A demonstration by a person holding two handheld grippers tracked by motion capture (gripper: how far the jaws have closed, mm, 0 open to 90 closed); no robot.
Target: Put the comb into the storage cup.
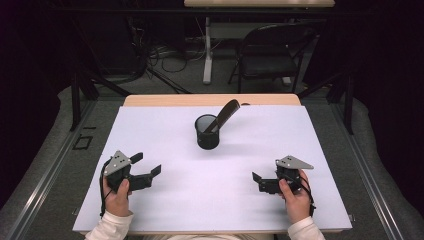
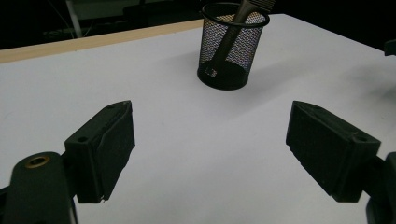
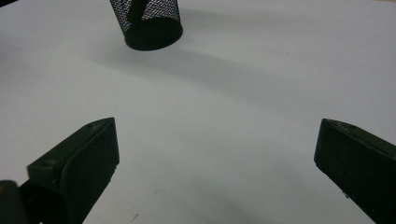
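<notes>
- While both hands sit near the person's edge of the table, the left gripper is held in the left hand at the near left of the white sheet, jaws spread wide with bare sheet between them, gripping nothing.
- Left gripper view: its own two black jaws stand far apart, low in the frame, over plain white surface.
- Right gripper held in the right hand at the near right of the sheet; jaws likewise released, nothing between them.
- Right gripper view: the jaws sit at opposite lower corners, well apart, with white sheet between.
- Grey three-cornered plates top both grippers; white sleeves enter from the bottom edge.
- The grippers point inward and slightly forward, well apart from each other.
- Farther out, at about the middle of the sheet and between the two grippers' lines of aim, stands a black mesh cup, upright.
- Cup is well apart from both grippers, not touched by either; ahead and right of the left one, ahead and left of the right one.
- Left gripper view puts the cup ahead, past the jaws and a little right of centre; right gripper view puts it at upper left.
- A dark brush stands in the cup, handle down, leaning against the rim, head tilted up and toward the far right.
- Beyond the sheet: a strip of bare wooden table edge, then grey floor, cables and a black folding chair.
</notes>
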